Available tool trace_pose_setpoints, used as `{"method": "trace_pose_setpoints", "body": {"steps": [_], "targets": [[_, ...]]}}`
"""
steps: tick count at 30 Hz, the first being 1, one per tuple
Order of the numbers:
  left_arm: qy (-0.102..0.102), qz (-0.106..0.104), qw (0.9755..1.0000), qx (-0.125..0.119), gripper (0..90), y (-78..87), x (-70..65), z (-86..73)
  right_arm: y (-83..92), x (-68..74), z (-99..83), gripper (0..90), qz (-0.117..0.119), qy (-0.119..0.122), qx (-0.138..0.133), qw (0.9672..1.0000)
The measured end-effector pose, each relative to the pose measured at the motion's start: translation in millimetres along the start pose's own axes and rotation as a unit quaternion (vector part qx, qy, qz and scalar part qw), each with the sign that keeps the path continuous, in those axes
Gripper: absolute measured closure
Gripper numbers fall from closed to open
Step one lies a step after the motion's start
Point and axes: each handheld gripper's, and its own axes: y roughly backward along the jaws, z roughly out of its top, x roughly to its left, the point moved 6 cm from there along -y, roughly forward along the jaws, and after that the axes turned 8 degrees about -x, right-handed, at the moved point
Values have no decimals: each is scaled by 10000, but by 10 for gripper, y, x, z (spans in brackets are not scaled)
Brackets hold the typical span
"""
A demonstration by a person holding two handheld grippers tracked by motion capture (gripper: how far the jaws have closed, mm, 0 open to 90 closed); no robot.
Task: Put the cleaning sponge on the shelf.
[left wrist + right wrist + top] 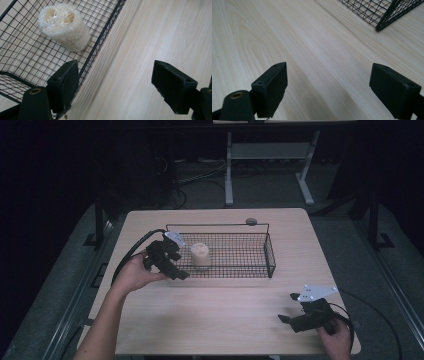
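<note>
A pale loofah piece (pixel 200 255) stands inside the black wire basket (pixel 250 270), in its left part. In the left gripper view the loofah (pixel 64 26) lies just beyond the basket's rim (pixel 100 40). My left gripper (pixel 179 271) hovers at the basket's front left corner, open, nothing between its jaws; one jaw is over the basket wall, the other over bare table. In its own view the left gripper (pixel 120 88) gapes wide. My right gripper (pixel 286 312) rests near the table's front right, open and empty, also wide in its own view (pixel 329 91).
The light wooden table (pixel 215 320) stretches between the basket and the near edge. A corner of the basket (pixel 384 15) shows far off in the right gripper view. A small round grey disc (pixel 251 221) sits at the table's far edge. Cables trail from both grippers.
</note>
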Motion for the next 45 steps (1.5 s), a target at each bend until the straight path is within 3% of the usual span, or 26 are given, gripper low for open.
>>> {"method": "trace_pose_setpoints", "body": {"steps": [7, 14, 45], "targets": [[68, 6, 9999, -84, 206, 33, -43, -70, -8, -7, -1, 143, 39, -16, -30, 10000], [32, 24, 10000, 2, 197, 26, -108, -167, -10, -26, -25, 143, 26, -41, -13, 10000], [163, 52, 9996, -235, 195, 46, -365, -487, -35, -6, -73, 143, 39, -77, 115, 9999]]}}
